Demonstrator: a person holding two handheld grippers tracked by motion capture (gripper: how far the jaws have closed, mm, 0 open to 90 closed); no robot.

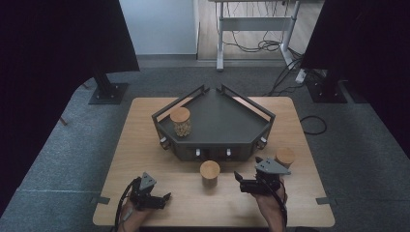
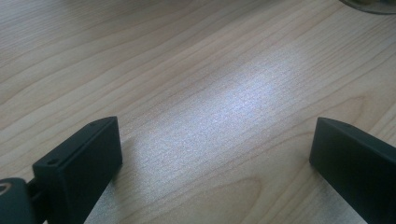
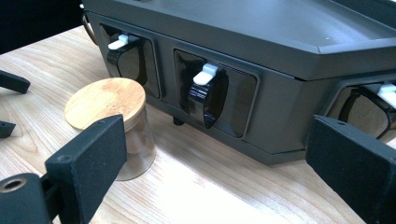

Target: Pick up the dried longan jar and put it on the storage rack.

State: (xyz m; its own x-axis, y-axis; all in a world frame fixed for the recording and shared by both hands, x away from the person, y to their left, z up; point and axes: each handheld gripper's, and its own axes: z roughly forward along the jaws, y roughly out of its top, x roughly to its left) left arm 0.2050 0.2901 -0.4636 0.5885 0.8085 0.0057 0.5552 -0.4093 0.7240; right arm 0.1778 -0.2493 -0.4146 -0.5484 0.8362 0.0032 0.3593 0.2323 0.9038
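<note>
A dark grey angular tray [image 1: 227, 116] stands mid-table, with a filled glass jar with a bamboo lid [image 1: 181, 121] on its left part. An empty-looking bamboo-lidded jar [image 1: 210, 173] stands in front of the tray; in the right gripper view this jar [image 3: 105, 100] is left of centre, beyond the left jaw. Another lidded jar [image 1: 285, 157] stands at the right, just behind my right gripper [image 1: 240, 182]. My right gripper [image 3: 219, 158] is open and faces the tray's front wall [image 3: 280, 116]. My left gripper [image 1: 164, 200] [image 2: 215, 154] is open over bare wood.
The tray's front wall carries black clips with white tabs [image 3: 205, 74]. A jar's glass base [image 2: 369, 4] shows at the top right of the left gripper view. The wooden table [image 1: 140, 145] has bare room at left and along the front edge. Dark stands and cables lie on the floor behind.
</note>
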